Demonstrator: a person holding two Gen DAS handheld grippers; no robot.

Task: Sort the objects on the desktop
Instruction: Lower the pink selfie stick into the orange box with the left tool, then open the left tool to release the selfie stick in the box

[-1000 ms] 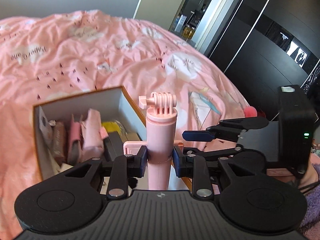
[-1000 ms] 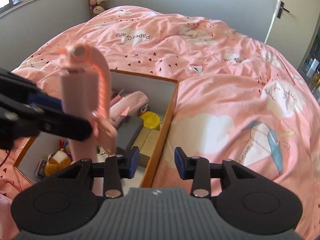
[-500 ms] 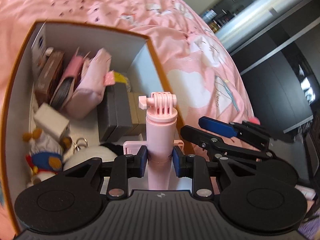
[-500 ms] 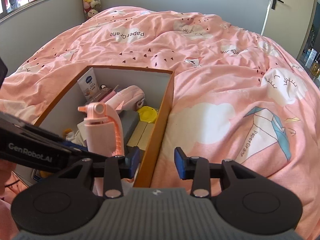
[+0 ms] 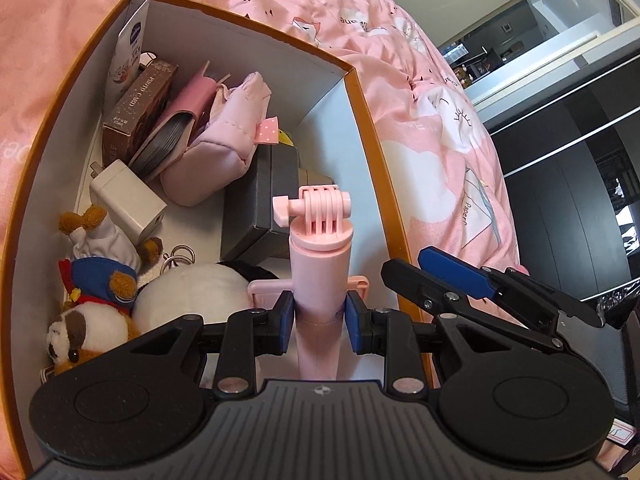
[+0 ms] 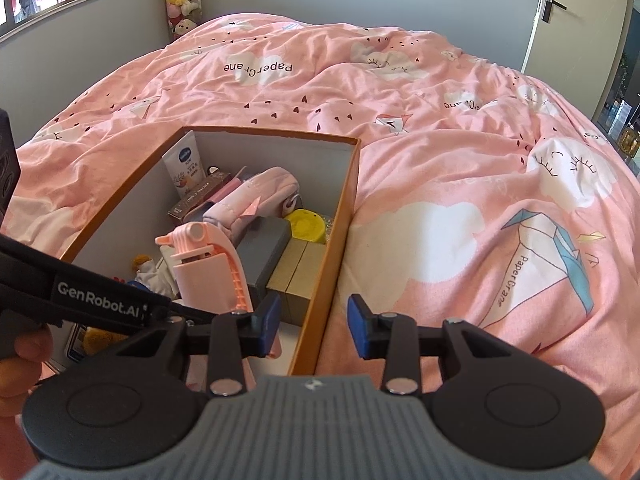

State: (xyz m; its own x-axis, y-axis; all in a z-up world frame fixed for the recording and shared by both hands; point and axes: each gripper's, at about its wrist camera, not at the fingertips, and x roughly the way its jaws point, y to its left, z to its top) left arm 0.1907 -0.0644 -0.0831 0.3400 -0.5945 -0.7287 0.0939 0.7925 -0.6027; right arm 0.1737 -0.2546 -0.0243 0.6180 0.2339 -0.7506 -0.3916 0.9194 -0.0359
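Note:
My left gripper point(image 5: 319, 316) is shut on a pink selfie stick point(image 5: 319, 264) and holds it upright over the near right part of an orange-rimmed box point(image 5: 362, 104). The stick also shows in the right wrist view point(image 6: 208, 268), inside the box point(image 6: 344, 216). My right gripper point(image 6: 313, 328) is open and empty, above the box's right wall and the pink bedspread point(image 6: 460, 208); it shows in the left wrist view point(image 5: 472, 280) to the right of the stick.
The box holds a grey case point(image 5: 260, 200), a pink pouch point(image 5: 224, 148), a brown card box point(image 5: 138, 112), a white charger point(image 5: 128, 200), a plush toy point(image 5: 96, 292), a white round object point(image 5: 192, 292), a cream tube point(image 6: 185, 168) and a yellow disc point(image 6: 306, 226).
My left gripper has tipped down and lowered the selfie stick into the box, from above the bed to just over the box contents. My right gripper has stayed open beside it.

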